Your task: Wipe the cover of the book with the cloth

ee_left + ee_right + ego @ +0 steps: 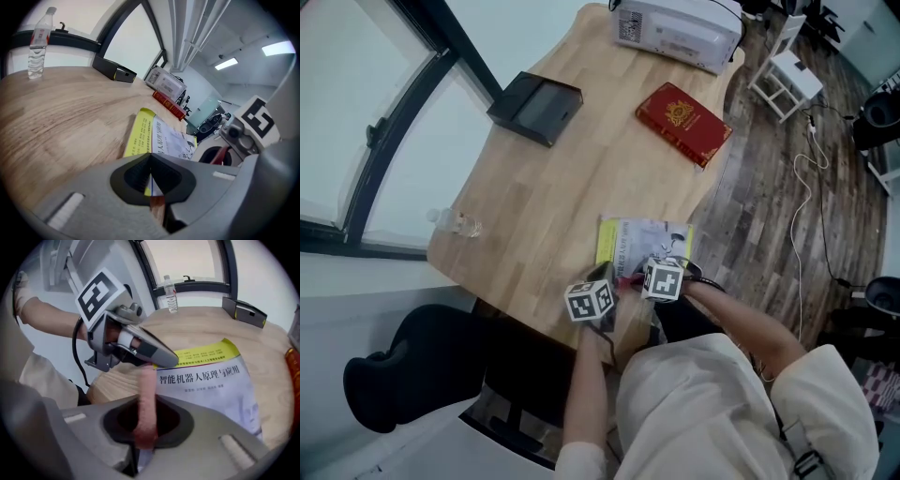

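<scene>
Wooden table (544, 216) beside a dark-framed window (356, 94) — plank floor (759, 216), black chair (403, 375)

The left forearm (584, 398) and right forearm (752, 323) reach forward from the body, bringing the grippers close side by side. The left gripper (174, 360) has its jaws together with nothing between them. The right gripper (145, 403) has its jaws pressed on a pink cloth (146, 380).

Book (220, 399) cover title: 智能机器人原理与应用. Smaller line beneath illegible.
</scene>
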{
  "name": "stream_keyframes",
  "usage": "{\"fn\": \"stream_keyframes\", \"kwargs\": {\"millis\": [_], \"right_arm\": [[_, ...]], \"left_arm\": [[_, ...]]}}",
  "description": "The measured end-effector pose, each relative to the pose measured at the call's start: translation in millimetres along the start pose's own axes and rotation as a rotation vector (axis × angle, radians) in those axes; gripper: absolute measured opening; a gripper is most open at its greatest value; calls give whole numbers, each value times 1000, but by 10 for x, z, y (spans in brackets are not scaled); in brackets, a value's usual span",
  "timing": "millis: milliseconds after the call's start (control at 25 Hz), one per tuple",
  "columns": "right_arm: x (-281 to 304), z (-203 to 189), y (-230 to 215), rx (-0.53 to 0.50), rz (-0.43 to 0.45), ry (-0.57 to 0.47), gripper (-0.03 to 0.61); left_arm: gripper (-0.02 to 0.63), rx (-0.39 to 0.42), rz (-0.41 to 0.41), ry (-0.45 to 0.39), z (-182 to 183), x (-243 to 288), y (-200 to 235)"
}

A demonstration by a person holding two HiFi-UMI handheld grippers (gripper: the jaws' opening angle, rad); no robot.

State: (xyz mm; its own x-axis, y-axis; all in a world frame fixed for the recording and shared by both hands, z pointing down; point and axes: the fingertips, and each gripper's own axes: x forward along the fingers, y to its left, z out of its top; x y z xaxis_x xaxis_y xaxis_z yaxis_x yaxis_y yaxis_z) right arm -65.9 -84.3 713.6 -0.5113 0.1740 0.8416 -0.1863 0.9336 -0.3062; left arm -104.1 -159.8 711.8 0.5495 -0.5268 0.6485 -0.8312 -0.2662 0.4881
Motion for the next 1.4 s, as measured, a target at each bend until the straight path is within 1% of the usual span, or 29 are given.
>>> {"fn": "stream_keyframes", "kwargs": {"millis": [80, 200, 280, 400, 560, 720, 840, 1000, 1160, 1200, 1280, 1360, 1400], "right_arm": [[-8, 6, -144, 24, 21, 4, 32], [-81, 35, -413, 19, -3, 31, 32], [-121, 96, -612, 12, -42, 34, 32], [-181, 260, -951, -32, -117, 23, 32], [-263, 338, -1315, -82, -223, 41, 32], [-340, 388, -1599, -92, -312, 27, 32], [-350, 446, -1695, -90, -375, -13, 32], [-332, 491, -1800, -140, -488, 2, 32], [-315, 570, -1880, -96, -580, 20, 26], [-298, 603, -1877, -103, -613, 27, 23], [-234, 657, -1824, -160, -668, 47, 23], [-180, 676, -1754, -205, -699, 55, 23], [-166, 673, -1729, -205, -707, 50, 23]], "left_arm": [[6, 1, 2, -2, 6, 10, 1], [6, -5, 7, 0, 6, 31, 6], [6, 0, 6, -2, 3, 23, 11], [6, 27, 17, -20, 26, 26, 28], [6, 17, 27, -28, 1, 34, 23], [6, 19, 26, -26, -6, 28, 12], [6, 32, 28, -34, 7, 18, 24], [6, 42, 26, -39, -2, 19, 9], [6, 51, 13, -34, -6, 19, -2], [6, 53, 10, -34, 2, 22, 4], [6, 53, 12, -34, 1, 19, 10], [6, 47, 12, -37, -5, 16, -2], [6, 45, 9, -39, -5, 14, -9]]}}
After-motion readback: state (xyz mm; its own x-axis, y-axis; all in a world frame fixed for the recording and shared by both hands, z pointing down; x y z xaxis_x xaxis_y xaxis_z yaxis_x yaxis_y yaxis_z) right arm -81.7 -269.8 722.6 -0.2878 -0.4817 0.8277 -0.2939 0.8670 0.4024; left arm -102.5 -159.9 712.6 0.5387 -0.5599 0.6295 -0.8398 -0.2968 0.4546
